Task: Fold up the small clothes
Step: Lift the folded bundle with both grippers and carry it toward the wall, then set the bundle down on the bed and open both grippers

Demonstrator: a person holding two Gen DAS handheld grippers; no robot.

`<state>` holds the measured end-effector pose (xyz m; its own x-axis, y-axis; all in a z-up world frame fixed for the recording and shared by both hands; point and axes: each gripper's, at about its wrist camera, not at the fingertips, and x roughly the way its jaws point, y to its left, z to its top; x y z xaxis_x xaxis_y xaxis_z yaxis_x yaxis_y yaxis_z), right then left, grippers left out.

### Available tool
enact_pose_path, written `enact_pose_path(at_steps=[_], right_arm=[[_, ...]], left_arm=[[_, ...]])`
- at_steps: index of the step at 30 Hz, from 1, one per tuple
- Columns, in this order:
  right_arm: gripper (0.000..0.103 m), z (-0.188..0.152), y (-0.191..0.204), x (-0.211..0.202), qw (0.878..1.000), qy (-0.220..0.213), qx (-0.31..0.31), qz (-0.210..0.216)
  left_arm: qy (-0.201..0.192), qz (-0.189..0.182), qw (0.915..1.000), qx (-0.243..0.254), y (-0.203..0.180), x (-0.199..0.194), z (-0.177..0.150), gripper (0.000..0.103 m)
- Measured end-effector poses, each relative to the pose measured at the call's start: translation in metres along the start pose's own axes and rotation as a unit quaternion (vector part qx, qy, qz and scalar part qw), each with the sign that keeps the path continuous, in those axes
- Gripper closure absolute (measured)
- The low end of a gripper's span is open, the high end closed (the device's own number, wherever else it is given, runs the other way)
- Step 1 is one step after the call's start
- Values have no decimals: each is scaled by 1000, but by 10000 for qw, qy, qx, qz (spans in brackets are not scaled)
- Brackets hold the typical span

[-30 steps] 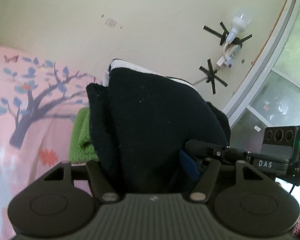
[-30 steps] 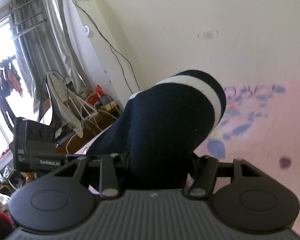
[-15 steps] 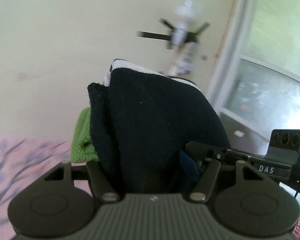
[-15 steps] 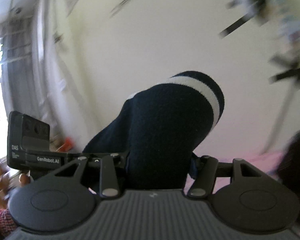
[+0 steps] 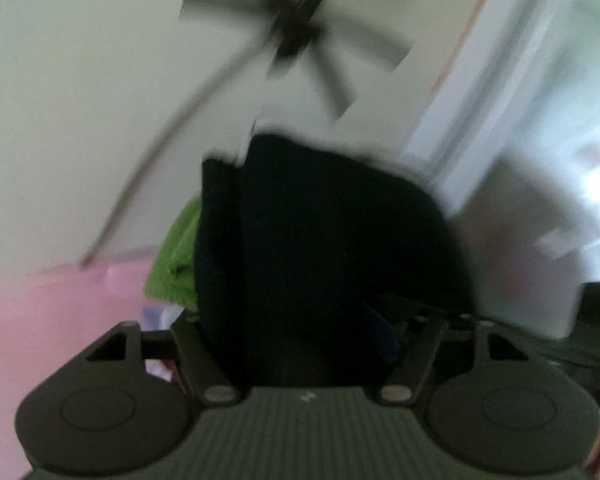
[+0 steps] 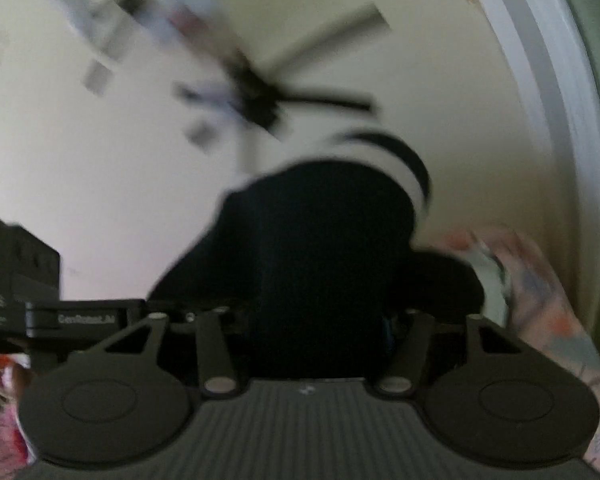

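A folded dark navy garment (image 5: 332, 240) with a white stripe (image 6: 412, 172) is held up between both grippers, blurred by fast motion. It fills the gap of my left gripper (image 5: 308, 316), whose jaws are opening around the cloth. A green cloth (image 5: 176, 256) sticks out on its left side. In the right wrist view the same garment (image 6: 320, 248) bulges between the jaws of my right gripper (image 6: 312, 320), which are closing on it. Cloth hides the fingertips of both. The left gripper's body (image 6: 24, 284) shows at the left edge of the right wrist view.
The pink patterned bed sheet (image 5: 40, 320) lies below at left and at the lower right (image 6: 560, 320). Behind is a cream wall with black tape crosses (image 5: 300, 36) and a white window frame (image 5: 480, 100). A dark cloth heap (image 6: 448, 280) lies on the bed.
Both grippers have swept sideways with the dark garment. The background went from the tree-print sheet to the taped wall and window frame. The garment stays between both pairs of jaws.
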<state>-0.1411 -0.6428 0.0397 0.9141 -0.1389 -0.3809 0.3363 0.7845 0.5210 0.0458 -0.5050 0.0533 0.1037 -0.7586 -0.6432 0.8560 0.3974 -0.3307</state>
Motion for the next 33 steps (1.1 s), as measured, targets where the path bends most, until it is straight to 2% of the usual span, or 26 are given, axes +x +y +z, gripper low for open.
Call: enact_pose_path(at_steps=[1, 3, 6, 7, 8, 10, 11, 12, 14, 19, 24, 26, 29, 31, 33], right_arm=[[62, -4, -3, 3, 10000, -91, 1, -8], [61, -3, -3, 2, 9998, -200, 73, -50], [43, -9, 8, -9, 9992, -383, -93, -113], [29, -12, 13, -16, 9988, -455, -116, -162], [20, -15, 23, -28, 9977, -603, -152, -271], [11, -26, 46, -61, 9915, -1109, -309, -600], [7, -37, 53, -74, 9880, -1309, -329, -748], [6, -46, 61, -89, 9856, -1450, -284, -821], [6, -75, 74, -110, 9841, -1550, -115, -859], [6, -152, 103, -134, 9872, -1273, 228, -930], [6, -211, 124, -135, 9884, -778, 812, -1017], [6, -224, 135, -135, 9880, -713, 758, -1145], [6, -229, 151, -141, 9876, -902, 450, -1202], [6, -233, 154, -137, 9886, -706, 488, -1238], [6, -233, 157, -136, 9889, -679, 449, -1246]], left_arm=[[-60, -86, 9998, -139, 7, 5, -3, 25], [-109, -200, 9994, -278, 11, 1, -3, 24], [-160, 125, 9996, -189, 4, -18, -8, 17], [-222, 237, 9995, -62, -1, -29, -13, 17], [-306, 332, 9990, 65, -4, -41, -21, 16], [-503, 547, 9969, 274, -10, -69, -43, 2], [-580, 664, 9955, 347, -11, -82, -56, 0], [-654, 817, 9937, 411, -13, -95, -73, 0], [-703, 1034, 9912, 436, -8, -109, -85, 0], [-596, 1714, 9814, 622, -3, -144, -161, 0], [-374, 1987, 9769, 685, 8, -169, -217, 0], [-405, 2126, 9739, 678, 12, -177, -230, 0], [-584, 2153, 9736, 472, 18, -194, -238, 0], [-658, 2294, 9703, 386, 20, -198, -239, 0], [-691, 2290, 9705, 311, 22, -201, -237, 0]])
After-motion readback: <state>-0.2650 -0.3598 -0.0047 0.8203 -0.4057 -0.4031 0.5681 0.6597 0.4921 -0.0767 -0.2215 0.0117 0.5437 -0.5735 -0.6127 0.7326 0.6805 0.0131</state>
